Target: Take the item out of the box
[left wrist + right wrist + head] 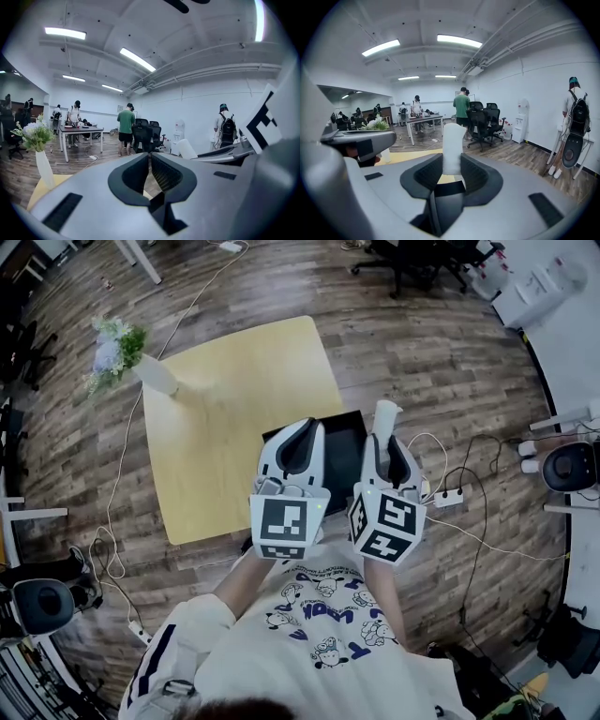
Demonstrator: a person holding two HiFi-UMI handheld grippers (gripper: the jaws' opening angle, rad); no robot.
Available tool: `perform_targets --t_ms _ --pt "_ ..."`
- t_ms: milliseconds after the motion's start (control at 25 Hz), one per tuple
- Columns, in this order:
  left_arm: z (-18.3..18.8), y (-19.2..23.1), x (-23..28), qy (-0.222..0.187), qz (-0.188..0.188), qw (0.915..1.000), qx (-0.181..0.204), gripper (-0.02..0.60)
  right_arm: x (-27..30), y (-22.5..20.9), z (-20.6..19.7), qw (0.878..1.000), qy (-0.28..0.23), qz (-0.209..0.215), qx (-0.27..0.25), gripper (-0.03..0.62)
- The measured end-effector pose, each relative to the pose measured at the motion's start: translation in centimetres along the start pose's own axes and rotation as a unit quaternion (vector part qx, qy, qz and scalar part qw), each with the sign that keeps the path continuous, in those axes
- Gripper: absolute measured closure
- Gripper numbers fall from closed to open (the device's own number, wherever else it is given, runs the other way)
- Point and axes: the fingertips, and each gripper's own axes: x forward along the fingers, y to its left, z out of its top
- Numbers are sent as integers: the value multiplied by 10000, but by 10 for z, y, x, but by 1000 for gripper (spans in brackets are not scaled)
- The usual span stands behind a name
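Observation:
Both grippers are raised over the near edge of the yellow table. My right gripper is shut on a white upright tube-like item, which sticks out above the fingertips. The right gripper view shows the white item pressed between both pads of the right gripper. Below it lies the open black box, partly hidden by the grippers. My left gripper is beside the right one. In its own view the left gripper has its jaws nearly together with nothing between them.
A white vase with flowers stands at the table's far left corner. A power strip and cables lie on the wood floor to the right. Office chairs, a desk and several people stand further back.

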Motion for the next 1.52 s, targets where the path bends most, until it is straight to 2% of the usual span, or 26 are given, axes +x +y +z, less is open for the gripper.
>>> perform_targets --t_ms 640,1200,1520 --pt "21 -1 -28 -371 169 9990 202 551 -37 11 32 9941 -1074 132 3 457" --pt "21 -5 -36 -442 207 9985 246 551 -50 12 37 9882 -1512 222 11 457" --pt "20 -8 -35 -491 234 9983 219 551 -50 11 35 9871 -1579 249 53 457"
